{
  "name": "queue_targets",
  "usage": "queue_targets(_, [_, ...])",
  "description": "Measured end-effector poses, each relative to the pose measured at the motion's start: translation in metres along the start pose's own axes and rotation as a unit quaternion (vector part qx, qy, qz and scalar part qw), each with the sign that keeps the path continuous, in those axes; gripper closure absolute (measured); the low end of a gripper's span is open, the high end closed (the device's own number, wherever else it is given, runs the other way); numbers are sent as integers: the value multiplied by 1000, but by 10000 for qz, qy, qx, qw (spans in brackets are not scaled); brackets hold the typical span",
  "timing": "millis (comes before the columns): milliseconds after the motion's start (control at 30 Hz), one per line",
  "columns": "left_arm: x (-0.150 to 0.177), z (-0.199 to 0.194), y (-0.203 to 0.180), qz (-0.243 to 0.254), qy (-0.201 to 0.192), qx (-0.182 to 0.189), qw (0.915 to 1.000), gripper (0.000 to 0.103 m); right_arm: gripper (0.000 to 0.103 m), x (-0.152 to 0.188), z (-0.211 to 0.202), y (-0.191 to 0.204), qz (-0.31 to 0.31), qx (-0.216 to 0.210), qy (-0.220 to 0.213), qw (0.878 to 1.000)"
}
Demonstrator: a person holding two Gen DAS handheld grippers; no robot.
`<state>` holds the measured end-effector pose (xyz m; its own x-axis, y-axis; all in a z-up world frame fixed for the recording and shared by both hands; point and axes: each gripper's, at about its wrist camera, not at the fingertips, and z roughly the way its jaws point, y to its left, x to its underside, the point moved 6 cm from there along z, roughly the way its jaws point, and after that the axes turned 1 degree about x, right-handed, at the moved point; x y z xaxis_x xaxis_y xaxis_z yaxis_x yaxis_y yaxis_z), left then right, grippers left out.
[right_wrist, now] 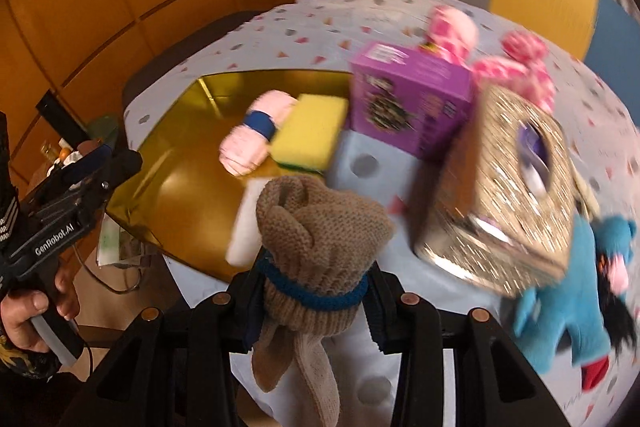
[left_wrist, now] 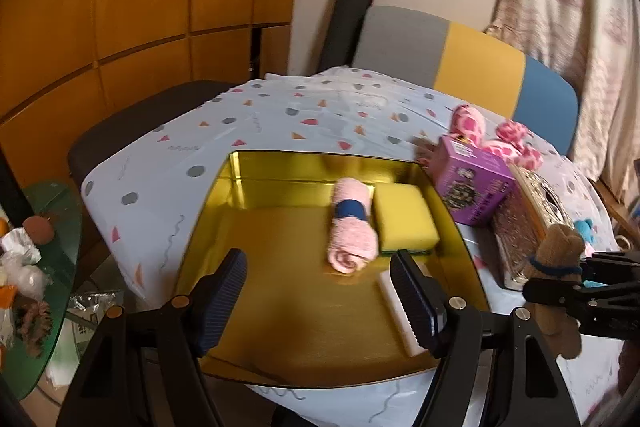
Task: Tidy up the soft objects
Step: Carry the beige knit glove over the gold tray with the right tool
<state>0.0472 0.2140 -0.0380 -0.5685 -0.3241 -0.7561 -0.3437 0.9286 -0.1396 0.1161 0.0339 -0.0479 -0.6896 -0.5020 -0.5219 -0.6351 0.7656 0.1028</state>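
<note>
A gold tray (left_wrist: 280,307) lies on the patterned tablecloth and also shows in the right wrist view (right_wrist: 180,195). In it lie a rolled pink towel with a blue band (left_wrist: 352,227) (right_wrist: 248,143), a yellow sponge (left_wrist: 404,217) (right_wrist: 310,133) and a white block (left_wrist: 400,315) (right_wrist: 246,231). My left gripper (left_wrist: 320,291) is open and empty over the tray's near side. My right gripper (right_wrist: 312,303) is shut on a rolled beige knit sock with a blue band (right_wrist: 316,239), held above the table right of the tray; the sock also shows in the left wrist view (left_wrist: 560,267).
A purple box (left_wrist: 472,183) (right_wrist: 412,103) and a glittery gold tissue box (left_wrist: 528,219) (right_wrist: 504,187) stand right of the tray. A pink spotted plush (left_wrist: 500,139) (right_wrist: 512,63) lies behind them, a blue plush (right_wrist: 580,287) at the right. A glass side table (left_wrist: 36,267) is left.
</note>
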Motion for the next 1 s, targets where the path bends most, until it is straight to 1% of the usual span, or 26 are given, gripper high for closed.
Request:
queue_targets(100, [-3, -2, 11, -91, -37, -80, 9999, 28, 62, -18, 12, 19, -147, -246, -63, 9996])
queue_targets(200, [-6, -5, 17, -137, -100, -129, 9998, 28, 62, -31, 34, 39, -268, -527, -7, 9983])
queue_targets(333, [-9, -9, 27, -206, -164, -239, 9994, 28, 62, -42, 71, 63, -101, -943, 229, 9952])
queue_targets(367, [-9, -10, 28, -207, -162, -268, 9993, 28, 60, -43, 79, 67, -80, -994, 269, 9947])
queue_targets(433, [-8, -10, 30, -207, -149, -296, 9992, 28, 59, -43, 99, 76, -129, -1001, 391, 9941])
queue_targets(500, [-7, -9, 31, -194, -125, -319, 9992, 28, 58, -38, 116, 79, -223, -810, 557, 9949])
queue_targets(533, [-5, -9, 32, -193, -115, -319, 9992, 28, 56, -34, 126, 81, -294, -740, 671, 9946])
queue_targets(567, [-5, -9, 32, -192, -111, -318, 9992, 28, 55, -31, 130, 83, -338, -719, 725, 9942])
queue_targets(600, [-4, -8, 32, -187, -97, -316, 9993, 28, 54, -29, 132, 84, -366, -719, 675, 9944])
queue_targets(633, [-3, -8, 32, -186, -92, -312, 9993, 28, 49, -30, 129, 84, -384, -742, 557, 9949])
queue_targets(667, [-3, -7, 31, -185, -82, -305, 9993, 28, 43, -30, 127, 84, -374, -731, 527, 9952])
queue_targets(733, [-2, -7, 30, -180, -74, -281, 9994, 28, 35, -30, 121, 82, -338, -751, 475, 9955])
queue_targets(833, [-1, -7, 27, -170, -57, -250, 9995, 28, 35, -33, 107, 75, -142, -861, 282, 9958])
queue_targets(1000, [0, -8, 21, -103, -59, -196, 9997, 28, 35, -36, 87, 63, 48, -763, -12, 9971])
